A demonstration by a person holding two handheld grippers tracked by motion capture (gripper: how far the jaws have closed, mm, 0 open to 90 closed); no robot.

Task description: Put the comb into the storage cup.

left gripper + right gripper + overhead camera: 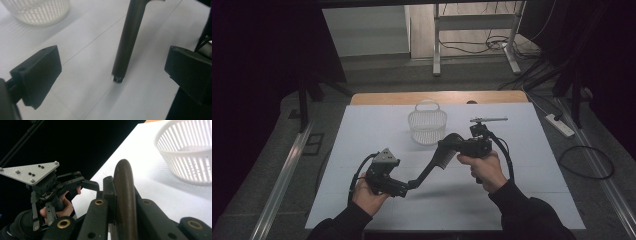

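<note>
A black comb [432, 167] with a long handle hangs slanted above the white table [362, 150]. My right gripper [448, 145] is shut on its curved head end [124, 192], which stands up between the jaws. The handle [128, 40] slopes down toward my left gripper [405, 188]. That left gripper [113, 73] is open, its two black jaws set wide apart on either side of the handle's tip, touching neither side. The right gripper view also shows the left gripper [86, 184] with its grey plate, held in a hand.
A white slatted basket [427, 125] with a handle stands upright at the table's far middle, also seen as the basket [37, 11] and the basket [190, 152]. A thin metallic pen-like object [488, 119] lies right of it. A power strip [559, 125] and cables lie on the floor.
</note>
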